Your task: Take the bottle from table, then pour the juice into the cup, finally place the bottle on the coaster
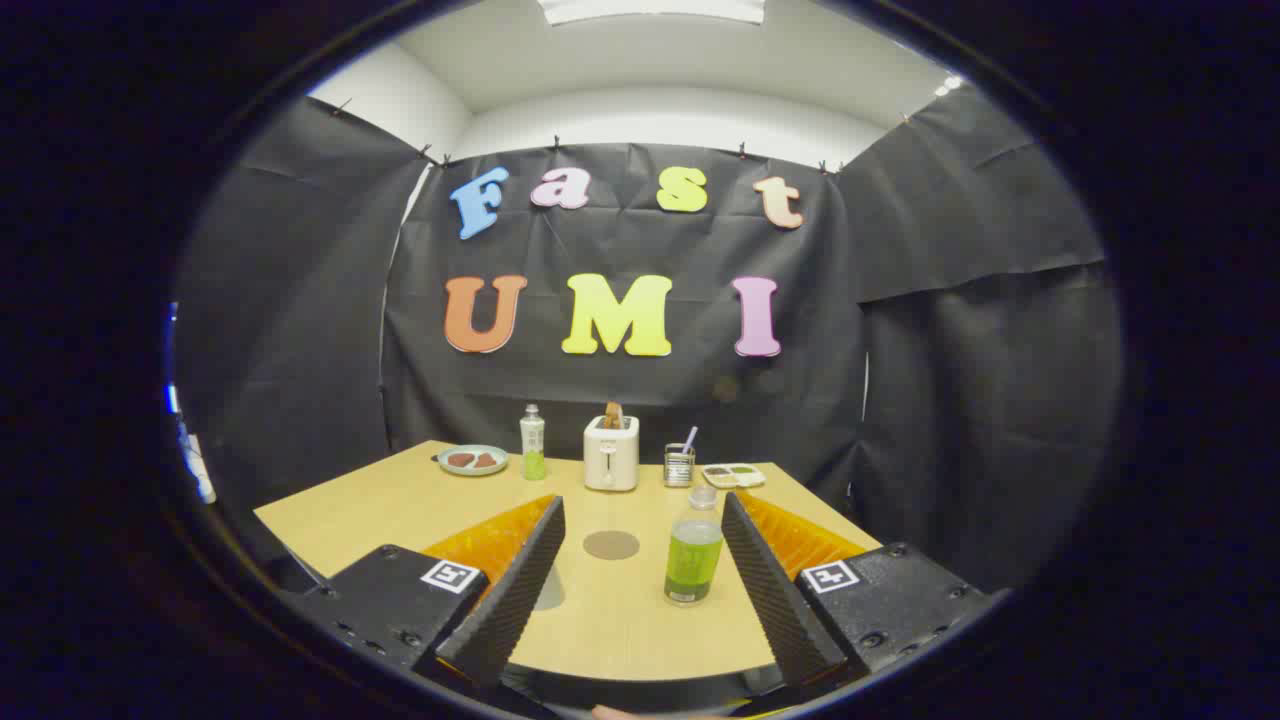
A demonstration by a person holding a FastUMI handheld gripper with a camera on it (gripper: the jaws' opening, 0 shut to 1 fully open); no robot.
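Observation:
A clear bottle [693, 548] with green juice in its lower half stands upright on the wooden table [400, 510]. It is between my fingers, close to the right one and touching neither. My gripper [643, 503] is open, with wide room between the fingers. A round brown coaster [611, 545] lies flat on the table to the left of the bottle, also between the fingers. A pale greyish shape [549, 590] peeks out from behind the left finger; I cannot tell what it is.
Along the table's far edge stand a plate [473, 460] with brown pieces, a second bottle [532, 443] with green liquid, a white toaster [611, 453] with toast in it, a tin [679, 465] with a straw, and a small tray [733, 475].

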